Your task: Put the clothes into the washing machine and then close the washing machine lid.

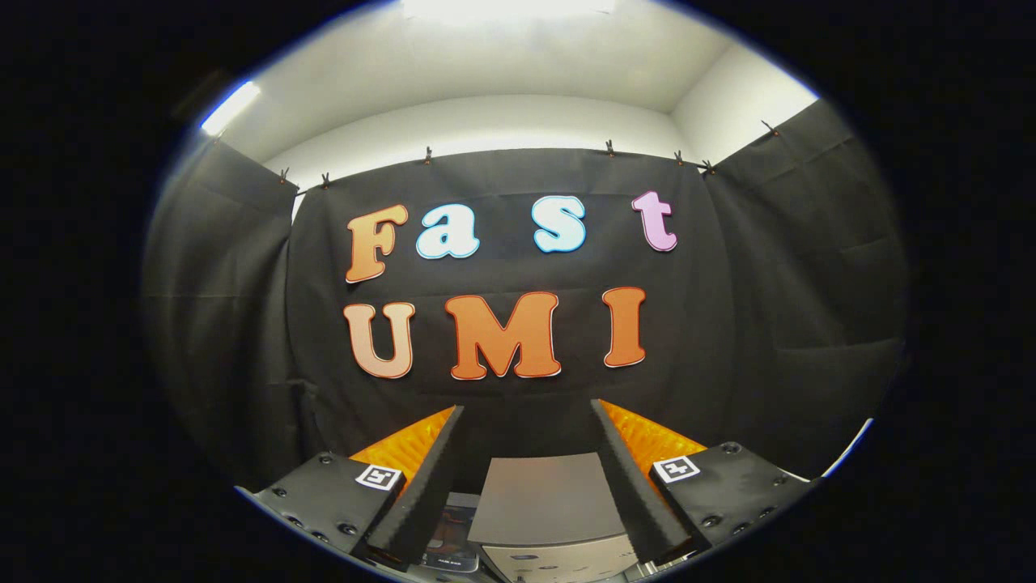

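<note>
Fingers (453, 453) spread, holding nothing; washing machine (550, 518) between them, its lower part cut off.

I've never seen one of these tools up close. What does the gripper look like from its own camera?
The gripper has two long wedge-shaped fingers with ribbed surfaces, standing apart and holding nothing. Each sits on a dark block with round screw heads, and each block carries a small square black-and-white marker.

Tongs (526, 413) spread empty, washing machine (546, 506) below
</note>
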Demonstrator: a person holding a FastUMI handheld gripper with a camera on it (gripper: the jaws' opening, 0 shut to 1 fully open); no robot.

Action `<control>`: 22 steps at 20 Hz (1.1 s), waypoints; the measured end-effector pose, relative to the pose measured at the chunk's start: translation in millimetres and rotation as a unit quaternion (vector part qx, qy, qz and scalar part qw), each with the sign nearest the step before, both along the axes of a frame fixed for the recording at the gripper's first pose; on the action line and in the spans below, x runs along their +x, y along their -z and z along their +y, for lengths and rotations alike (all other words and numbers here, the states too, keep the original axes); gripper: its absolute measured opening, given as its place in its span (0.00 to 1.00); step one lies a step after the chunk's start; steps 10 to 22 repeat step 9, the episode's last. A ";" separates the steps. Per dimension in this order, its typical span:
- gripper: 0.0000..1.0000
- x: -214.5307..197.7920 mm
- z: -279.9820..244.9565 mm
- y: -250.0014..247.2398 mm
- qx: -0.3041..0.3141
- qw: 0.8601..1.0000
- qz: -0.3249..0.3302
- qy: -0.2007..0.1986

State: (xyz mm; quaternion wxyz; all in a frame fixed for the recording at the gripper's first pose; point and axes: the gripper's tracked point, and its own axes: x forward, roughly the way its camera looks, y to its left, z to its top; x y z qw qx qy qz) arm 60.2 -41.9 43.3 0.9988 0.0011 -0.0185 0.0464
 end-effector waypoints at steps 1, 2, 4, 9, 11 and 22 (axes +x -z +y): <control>0.97 1.3 2.4 1.2 -0.001 1.000 0.001 -0.002; 0.97 2.8 3.0 5.0 -0.001 1.000 0.006 -0.003; 0.97 4.4 3.5 8.6 0.002 1.000 0.011 -0.004; 0.97 1.3 6.9 6.4 0.002 1.000 0.008 -0.005; 0.97 1.3 6.9 6.4 0.002 1.000 0.008 -0.005; 0.97 1.3 6.9 6.4 0.002 1.000 0.008 -0.005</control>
